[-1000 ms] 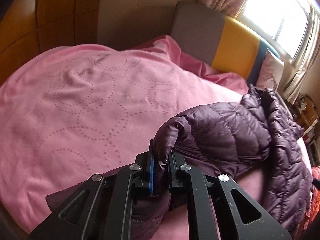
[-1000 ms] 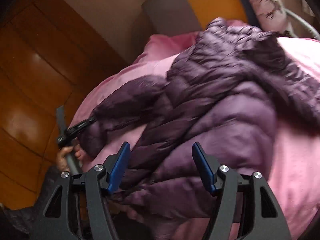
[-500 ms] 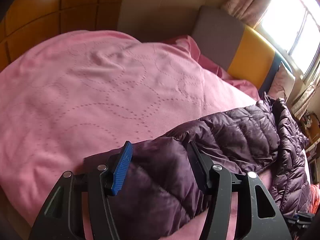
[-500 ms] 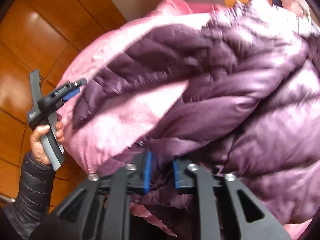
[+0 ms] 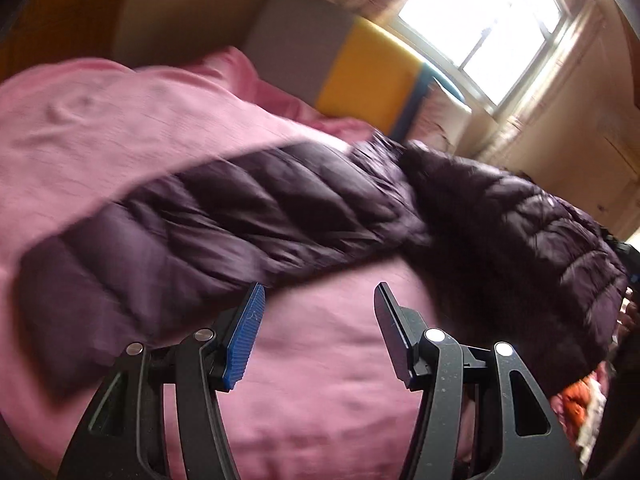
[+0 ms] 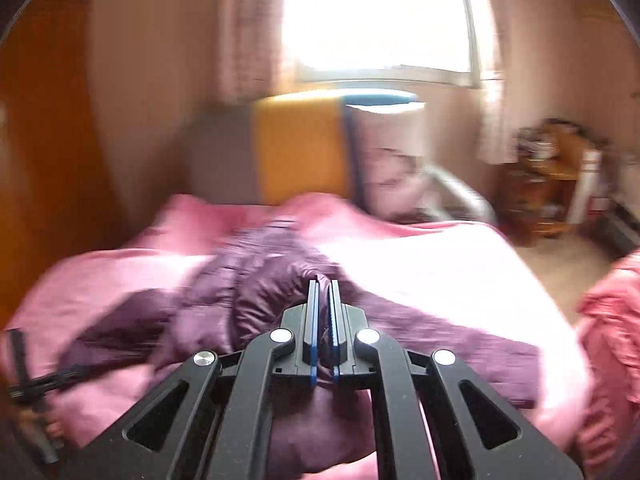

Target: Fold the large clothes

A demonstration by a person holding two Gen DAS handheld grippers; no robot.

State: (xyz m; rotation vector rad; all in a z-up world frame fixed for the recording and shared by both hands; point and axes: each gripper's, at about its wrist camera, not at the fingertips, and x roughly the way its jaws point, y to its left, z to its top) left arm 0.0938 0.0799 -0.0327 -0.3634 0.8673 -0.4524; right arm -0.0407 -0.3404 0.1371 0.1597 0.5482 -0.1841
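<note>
A dark purple quilted puffer jacket (image 5: pixel 280 216) lies across a pink bed cover (image 5: pixel 100 132). In the left wrist view one sleeve stretches out to the left and the body bunches at the right. My left gripper (image 5: pixel 316 320) is open and empty, just in front of the sleeve. My right gripper (image 6: pixel 324 300) is shut on a fold of the jacket (image 6: pixel 272 292) and holds it above the bed. The left gripper also shows at the lower left of the right wrist view (image 6: pixel 28 384). Both views are blurred by motion.
A grey and yellow headboard (image 6: pixel 288 152) and a pillow (image 6: pixel 388 168) stand at the bed's far end under a bright window (image 6: pixel 380 20). A wooden wall (image 6: pixel 36 160) runs along the left. A wooden shelf unit (image 6: pixel 552 176) stands at the right. Pink-orange cloth (image 6: pixel 612 340) lies at the right edge.
My left gripper let go of the sleeve and stays open, backed off from it. My right gripper closed on the jacket's edge and has lifted it up and back.
</note>
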